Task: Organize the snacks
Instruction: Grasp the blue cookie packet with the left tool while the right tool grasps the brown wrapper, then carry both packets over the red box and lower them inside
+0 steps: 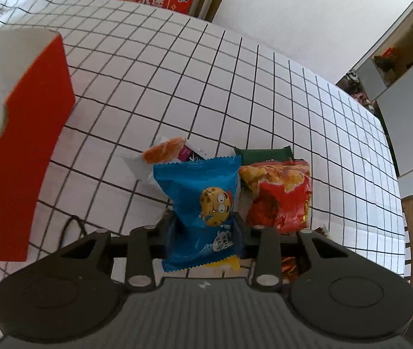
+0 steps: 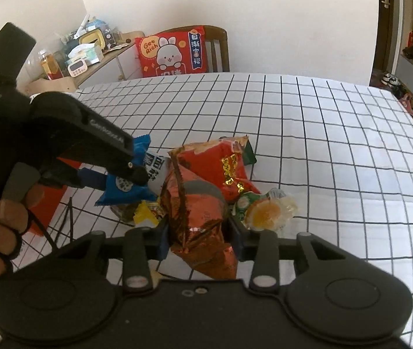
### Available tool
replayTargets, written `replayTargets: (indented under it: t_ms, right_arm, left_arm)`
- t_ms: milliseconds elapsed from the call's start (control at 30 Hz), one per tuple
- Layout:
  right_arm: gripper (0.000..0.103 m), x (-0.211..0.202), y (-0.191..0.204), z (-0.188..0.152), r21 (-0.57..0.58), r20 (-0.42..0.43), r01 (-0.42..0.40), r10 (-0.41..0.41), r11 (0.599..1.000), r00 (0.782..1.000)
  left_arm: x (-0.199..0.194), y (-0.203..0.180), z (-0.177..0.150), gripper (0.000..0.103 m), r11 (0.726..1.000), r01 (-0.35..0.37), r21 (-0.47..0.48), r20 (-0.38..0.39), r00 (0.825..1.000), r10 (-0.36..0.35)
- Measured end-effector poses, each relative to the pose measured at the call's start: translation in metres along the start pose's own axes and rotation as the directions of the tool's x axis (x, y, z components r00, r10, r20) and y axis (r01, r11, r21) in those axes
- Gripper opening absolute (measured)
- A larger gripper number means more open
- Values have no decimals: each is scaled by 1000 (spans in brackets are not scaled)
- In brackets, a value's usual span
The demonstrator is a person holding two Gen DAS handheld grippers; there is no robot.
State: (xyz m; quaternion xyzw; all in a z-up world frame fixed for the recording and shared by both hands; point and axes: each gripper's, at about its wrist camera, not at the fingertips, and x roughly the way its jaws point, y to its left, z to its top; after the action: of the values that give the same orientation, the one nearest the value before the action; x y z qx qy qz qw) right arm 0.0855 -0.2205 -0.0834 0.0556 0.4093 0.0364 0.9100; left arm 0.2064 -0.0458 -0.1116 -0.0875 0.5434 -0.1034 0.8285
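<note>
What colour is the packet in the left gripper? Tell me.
Blue packet, with a yellow cartoon cookie; clearest in the left wrist view.

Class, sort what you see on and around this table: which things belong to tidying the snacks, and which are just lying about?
Belongs to the job:
- blue cookie packet
- red foil packet
- remaining snack pile
- red box

Just lying about:
- rabbit cushion
- shelf clutter
- shoes

Right and far side of the checkered counter (image 2: 337, 151) wide open. Left blocked by the red box (image 1: 23, 151), standing tall. Snack pile (image 2: 235, 180) clutters the centre; left gripper (image 2: 136, 171) crowds its left edge.
</note>
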Motion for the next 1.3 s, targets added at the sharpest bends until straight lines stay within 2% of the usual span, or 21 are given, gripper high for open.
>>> replayTargets:
  t_ms: [533,733,1300]
  right_arm:
    - [39,-52,24,18,-3,41,-60,60,998,997]
    - [39,-64,43,27,-30,65,-94,95,995,993]
    - [39,-53,131,66,-113,56,-227,235,967,970]
  left_arm:
    - [-82,29,-18,37,999,6,50,62,998,-9]
    - [-105,49,-20,37,998,-20,60,97,995,14]
    - [-158,122,-12,37,996,-82,26,168,983,76]
